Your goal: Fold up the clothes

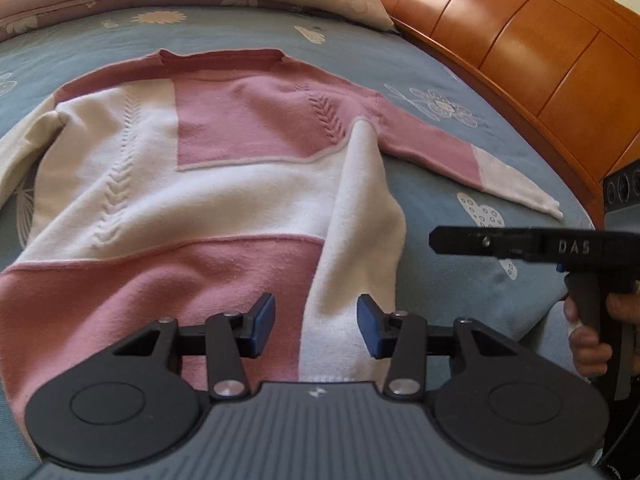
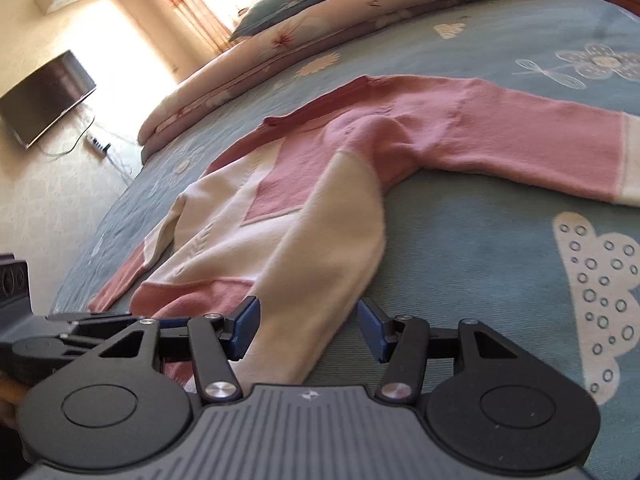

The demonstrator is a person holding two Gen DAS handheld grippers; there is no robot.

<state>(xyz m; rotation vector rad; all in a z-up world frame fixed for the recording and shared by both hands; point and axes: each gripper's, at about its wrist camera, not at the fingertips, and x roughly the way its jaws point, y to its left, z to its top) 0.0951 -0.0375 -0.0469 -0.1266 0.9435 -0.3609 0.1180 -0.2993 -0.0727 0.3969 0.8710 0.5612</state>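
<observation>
Spread over a blue flowered bedsheet [image 1: 420, 208], a soft, limp pink-and-cream sweater [image 1: 224, 184] is seen face up with its folded-in cream side panel beneath the parted, empty left gripper [image 1: 316, 326] and right gripper [image 2: 309, 330], where its hem is judged best pinched.

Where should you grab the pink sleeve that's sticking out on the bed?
Grab the pink and cream knitted sweater's outstretched sleeve at its cream cuff, coming from above. It lies flat and straight on the blue flowered bedsheet, so its free end would probably lift and fold inward most easily.
</observation>
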